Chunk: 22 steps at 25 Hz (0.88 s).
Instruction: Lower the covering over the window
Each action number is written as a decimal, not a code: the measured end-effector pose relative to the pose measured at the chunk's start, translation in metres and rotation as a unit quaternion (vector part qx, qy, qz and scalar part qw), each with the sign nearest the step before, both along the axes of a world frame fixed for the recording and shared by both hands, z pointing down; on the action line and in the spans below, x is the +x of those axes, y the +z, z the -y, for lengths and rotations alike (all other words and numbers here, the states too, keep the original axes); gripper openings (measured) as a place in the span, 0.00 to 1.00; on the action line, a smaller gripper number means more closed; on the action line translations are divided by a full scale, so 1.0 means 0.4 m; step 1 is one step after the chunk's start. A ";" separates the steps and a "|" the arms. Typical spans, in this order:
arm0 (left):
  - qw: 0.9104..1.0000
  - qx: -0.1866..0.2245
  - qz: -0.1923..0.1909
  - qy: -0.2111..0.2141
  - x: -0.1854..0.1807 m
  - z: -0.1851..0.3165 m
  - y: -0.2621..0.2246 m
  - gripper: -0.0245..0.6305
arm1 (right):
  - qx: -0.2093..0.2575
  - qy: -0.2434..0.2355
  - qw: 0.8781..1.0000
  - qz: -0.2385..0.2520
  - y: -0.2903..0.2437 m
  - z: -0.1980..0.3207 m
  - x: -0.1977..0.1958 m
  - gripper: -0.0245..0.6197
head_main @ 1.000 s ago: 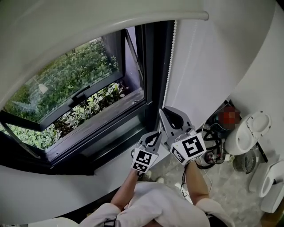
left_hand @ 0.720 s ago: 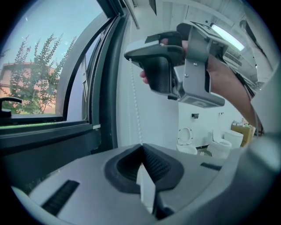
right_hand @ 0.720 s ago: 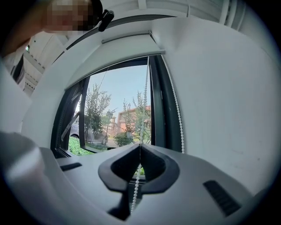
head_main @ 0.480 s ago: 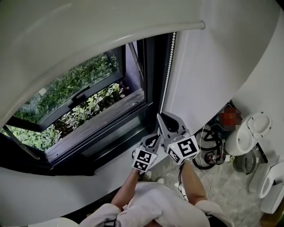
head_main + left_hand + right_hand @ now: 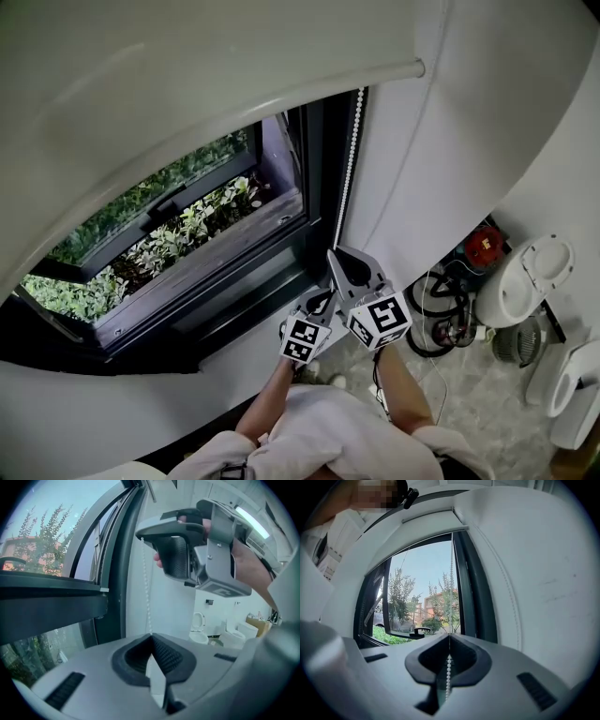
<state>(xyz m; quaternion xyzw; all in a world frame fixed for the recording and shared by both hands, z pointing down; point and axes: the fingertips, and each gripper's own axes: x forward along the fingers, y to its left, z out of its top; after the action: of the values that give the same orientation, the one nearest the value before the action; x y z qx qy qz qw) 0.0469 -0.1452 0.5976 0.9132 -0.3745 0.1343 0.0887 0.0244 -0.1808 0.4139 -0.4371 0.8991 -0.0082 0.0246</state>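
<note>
White cloth: the person's garment (image 5: 314, 436), lowest in the head view, with both forearms reaching forward from it.

Grey plastic, left gripper (image 5: 323, 295): lower of the pair, marker cube turned toward the head camera. Jaws clenched together. In the left gripper view the bead chain (image 5: 146, 588) drops straight into their closed tip and is pinched there.

Grey plastic, right gripper (image 5: 332, 255): just above and beside the left one, and touching it in the head view. Jaws clamped on the same chain. The right gripper view shows a line of white beads lying between the ribbed pads. A hand (image 5: 248, 566) wraps its handle.

Bead chain, white: hangs taut along the right edge of the window, from the blind's end down to the two grippers.

Floor, right of the person: white toilets (image 5: 525, 281), black cables (image 5: 441, 300) and a red object (image 5: 485, 244).

Roller blind (image 5: 216, 66), white: covers the upper part of the window. Its bottom rail (image 5: 309, 94) lies across the pane, and the lower glass is uncovered.

Window frame (image 5: 317, 178), dark: the casement is swung outward, with its handle (image 5: 419, 631) visible.

Beyond the glass: green shrubs (image 5: 169, 234), then trees (image 5: 401, 592) and a reddish building (image 5: 443, 604) under blue sky.
</note>
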 end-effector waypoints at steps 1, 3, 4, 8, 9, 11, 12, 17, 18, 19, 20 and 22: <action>1.000 -0.002 0.000 0.000 0.000 0.001 0.007 0.06 | -0.003 0.000 1.000 0.000 0.007 0.000 0.000 0.03; 1.000 -0.005 0.000 0.000 0.000 0.002 0.020 0.06 | -0.007 0.001 1.000 0.001 0.020 0.002 -0.001 0.03; 1.000 -0.007 0.000 0.000 0.000 0.003 0.025 0.06 | -0.008 0.001 1.000 0.000 0.026 0.003 -0.001 0.03; 1.000 -0.018 0.006 0.001 0.002 0.000 0.055 0.06 | -0.022 0.000 1.000 -0.004 0.058 0.006 0.001 0.03; 1.000 -0.022 0.008 0.002 0.002 -0.001 0.065 0.06 | -0.028 0.000 1.000 -0.004 0.069 0.008 0.001 0.03; 0.999 -0.033 0.012 0.004 0.002 -0.007 0.087 0.06 | -0.040 0.000 0.999 -0.007 0.095 0.009 0.001 0.03; 0.999 -0.039 0.013 0.005 0.003 -0.010 0.098 0.06 | -0.046 0.000 0.999 -0.008 0.109 0.010 0.002 0.03; 0.998 -0.061 0.016 0.007 0.006 -0.027 0.143 0.06 | -0.079 -0.001 0.997 -0.014 0.182 0.008 0.007 0.03; 0.998 -0.064 0.016 0.007 0.006 -0.029 0.149 0.06 | -0.085 -0.001 0.996 -0.015 0.194 0.007 0.007 0.03; 0.998 -0.067 0.017 0.007 0.005 -0.032 0.155 0.06 | -0.090 -0.001 0.996 -0.016 0.206 0.005 0.007 0.03; 0.997 -0.070 0.017 0.007 0.003 -0.035 0.163 0.06 | -0.094 -0.001 0.995 -0.017 0.218 0.002 0.006 0.03; 0.997 -0.073 0.018 0.005 -0.002 -0.039 0.189 0.06 | -0.101 -0.002 0.995 -0.018 0.239 -0.002 0.005 0.03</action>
<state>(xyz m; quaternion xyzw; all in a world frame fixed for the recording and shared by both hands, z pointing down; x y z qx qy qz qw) 0.0461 -0.1295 0.6731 0.9036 -0.3603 0.1785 0.1478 0.0263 -0.1801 0.5097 -0.4360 0.8946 -0.0910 -0.0362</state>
